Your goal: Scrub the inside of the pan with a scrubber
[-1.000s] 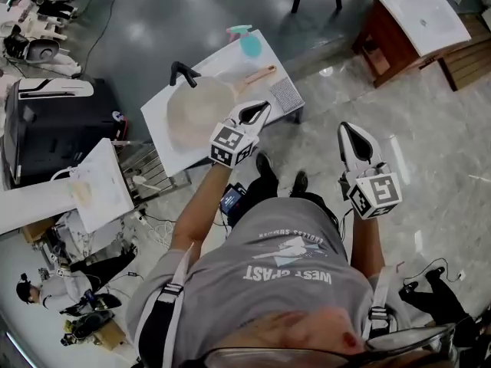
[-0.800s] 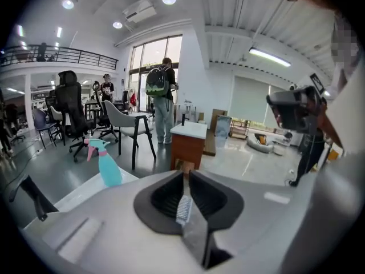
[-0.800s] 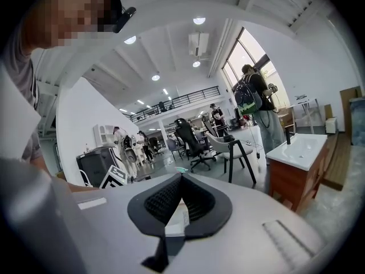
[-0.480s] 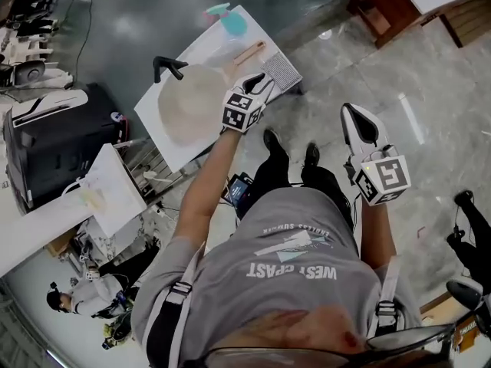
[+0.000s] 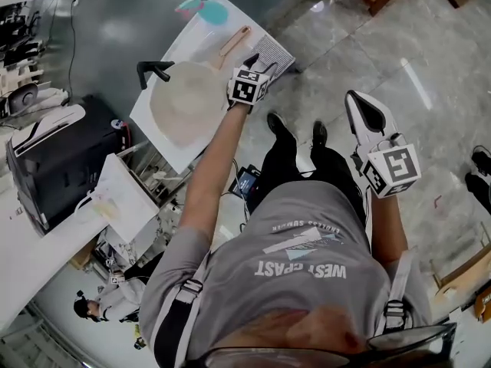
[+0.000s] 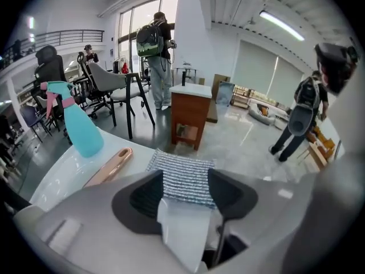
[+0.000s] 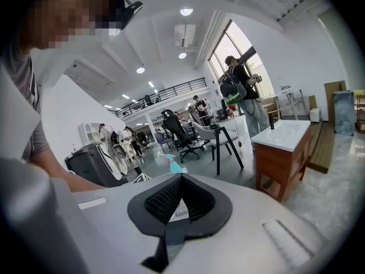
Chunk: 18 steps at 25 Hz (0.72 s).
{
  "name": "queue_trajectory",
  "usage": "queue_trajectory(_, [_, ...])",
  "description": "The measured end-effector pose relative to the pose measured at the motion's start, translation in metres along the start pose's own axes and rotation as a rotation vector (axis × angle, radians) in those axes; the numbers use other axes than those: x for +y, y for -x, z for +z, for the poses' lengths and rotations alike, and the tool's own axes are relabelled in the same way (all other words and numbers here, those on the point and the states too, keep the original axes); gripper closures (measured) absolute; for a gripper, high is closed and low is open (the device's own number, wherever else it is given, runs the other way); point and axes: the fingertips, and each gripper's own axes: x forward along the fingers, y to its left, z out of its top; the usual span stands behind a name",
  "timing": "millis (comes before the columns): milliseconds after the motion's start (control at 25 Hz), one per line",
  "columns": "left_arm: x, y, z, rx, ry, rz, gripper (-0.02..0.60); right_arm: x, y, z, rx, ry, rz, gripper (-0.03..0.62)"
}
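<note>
Left gripper (image 5: 257,64) hangs over the near corner of the white surface (image 5: 201,37). Its jaws have just been opening and are spread wide now, gripping nothing. The striped grey-blue scrubber pad (image 6: 183,176) lies flat on the surface right in line with the gap, but the pads aren't touching it. The cream round pan (image 5: 180,106) with a black handle (image 5: 153,71) sits just beside it, next to a pinkish-tan handle (image 6: 108,167) and a teal spray bottle (image 6: 80,127). Right gripper (image 5: 360,107) is off over the floor, clenched and empty.
</note>
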Motion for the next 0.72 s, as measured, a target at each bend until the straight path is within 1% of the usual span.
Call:
queue_trajectory(280, [0.005, -0.027, -0.015, 0.076, -0.051, 0.02, 0.333, -0.007, 0.004, -0.012, 0.015, -0.021, -0.03, 0.594])
queue_trajectory(560, [0.005, -0.035, -0.015, 0.061, -0.055, 0.009, 0.348, -0.006, 0.003, -0.016, 0.02, -0.03, -0.04, 0.594])
queue_trajectory(720, [0.003, -0.034, -0.014, 0.051, -0.058, -0.012, 0.373, -0.003, 0.003, -0.016, 0.021, -0.03, -0.041, 0.594])
